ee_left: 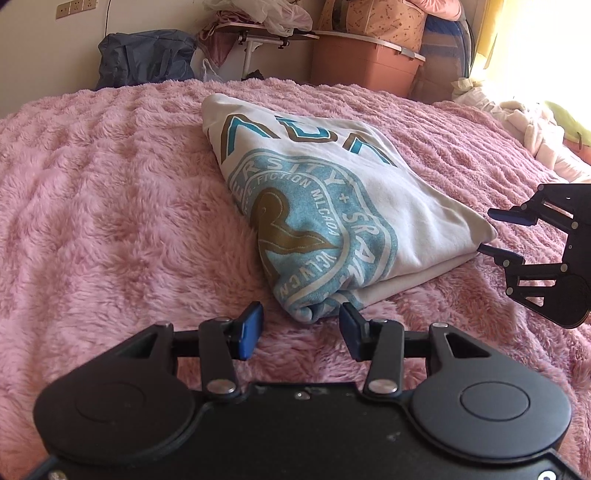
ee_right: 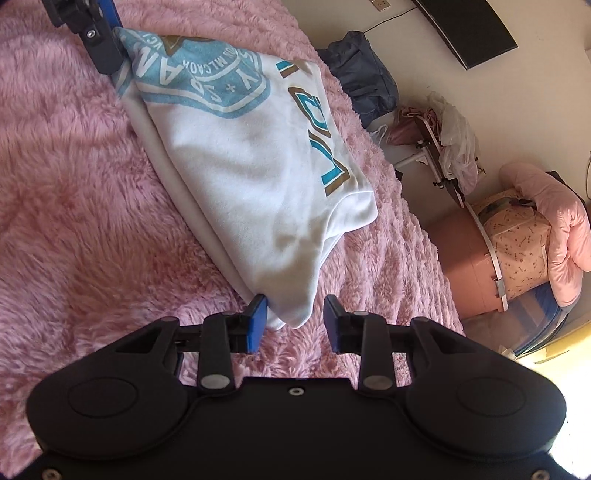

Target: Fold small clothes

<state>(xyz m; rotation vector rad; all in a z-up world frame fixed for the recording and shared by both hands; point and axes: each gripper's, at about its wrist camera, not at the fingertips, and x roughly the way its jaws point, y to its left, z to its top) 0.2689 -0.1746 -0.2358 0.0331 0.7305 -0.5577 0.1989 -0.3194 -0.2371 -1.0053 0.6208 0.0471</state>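
A folded white shirt with a teal and brown print lies on the pink fluffy blanket. My left gripper is open at the shirt's near printed corner, which sits between the blue pads without being squeezed. At the right edge of the left wrist view, my right gripper straddles the shirt's plain right corner. In the right wrist view that gripper is open, with the white corner between its pads and only the left pad brushing the cloth. A left gripper finger shows at the top left.
Beyond the bed's far edge stand a dark blue bag, a small folding table with a plastic bag on it, and a pink storage box topped with bundled bedding. Pale clothes lie at the blanket's right side.
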